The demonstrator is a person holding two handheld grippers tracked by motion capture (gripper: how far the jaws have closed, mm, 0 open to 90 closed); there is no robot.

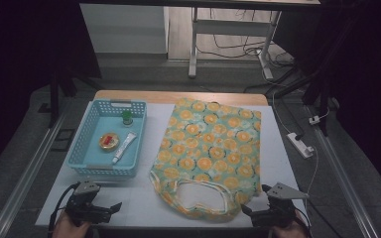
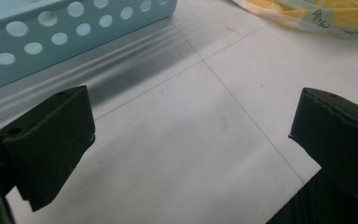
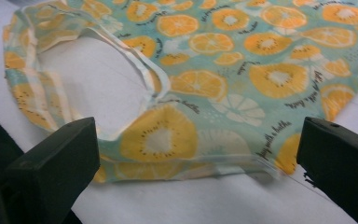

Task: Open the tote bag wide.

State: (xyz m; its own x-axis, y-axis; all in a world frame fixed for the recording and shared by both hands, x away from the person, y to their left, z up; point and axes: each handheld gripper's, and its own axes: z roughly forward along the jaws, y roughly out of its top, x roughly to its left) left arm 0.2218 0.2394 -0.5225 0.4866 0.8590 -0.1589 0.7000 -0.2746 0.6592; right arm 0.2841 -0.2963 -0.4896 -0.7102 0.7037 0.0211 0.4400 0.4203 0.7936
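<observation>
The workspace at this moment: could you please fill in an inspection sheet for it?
Surface: white table top, wooden strip along the far edge.
Job's things: orange-print tote bag lying flat, handles toward the person; blue basket holding a green-capped bottle, a round tin and a white tube.
Clutter: nothing seen.
Grippers: left tool open above bare table; right tool open, facing the bag's near edge.
Cables: power strip and cords on the floor.
Surroundings: dark room, table legs beyond.

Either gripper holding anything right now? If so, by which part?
Nothing held. Left gripper is open over bare white table; right gripper is open, jaws apart before the orange-print fabric tote bag.
</observation>
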